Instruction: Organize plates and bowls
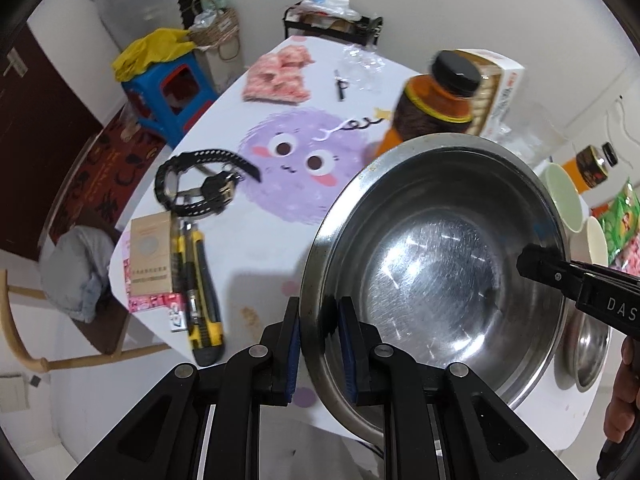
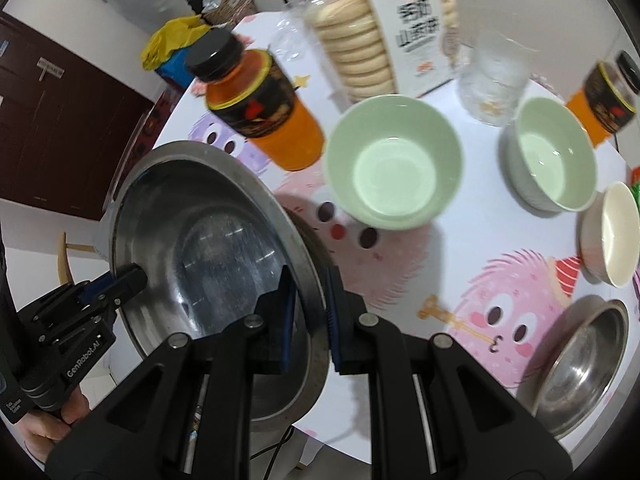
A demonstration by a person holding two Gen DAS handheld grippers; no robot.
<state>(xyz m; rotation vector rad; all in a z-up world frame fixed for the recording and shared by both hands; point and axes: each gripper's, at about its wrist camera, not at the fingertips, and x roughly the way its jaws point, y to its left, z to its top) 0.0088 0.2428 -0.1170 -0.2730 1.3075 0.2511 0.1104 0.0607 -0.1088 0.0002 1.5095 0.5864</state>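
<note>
A large steel bowl [image 1: 440, 264] is held tilted above the table. My left gripper [image 1: 319, 320] is shut on its left rim. My right gripper [image 2: 311, 300] is shut on its opposite rim, and the bowl [image 2: 208, 260] fills the left of the right wrist view. The right gripper also shows in the left wrist view [image 1: 536, 264]. The left gripper shows in the right wrist view [image 2: 128, 280]. Two green bowls [image 2: 394, 164] [image 2: 550, 156], a cream bowl [image 2: 614, 234] and a small steel bowl [image 2: 580, 364] stand on the table.
Two orange drink bottles [image 2: 264, 108] [image 2: 604, 96], a biscuit box [image 2: 400, 28] and a clear cup [image 2: 494, 76] stand behind the bowls. A watch [image 1: 196, 184], utility knife [image 1: 202, 292], card box [image 1: 150, 256] and pink packet [image 1: 280, 76] lie on the table's left part.
</note>
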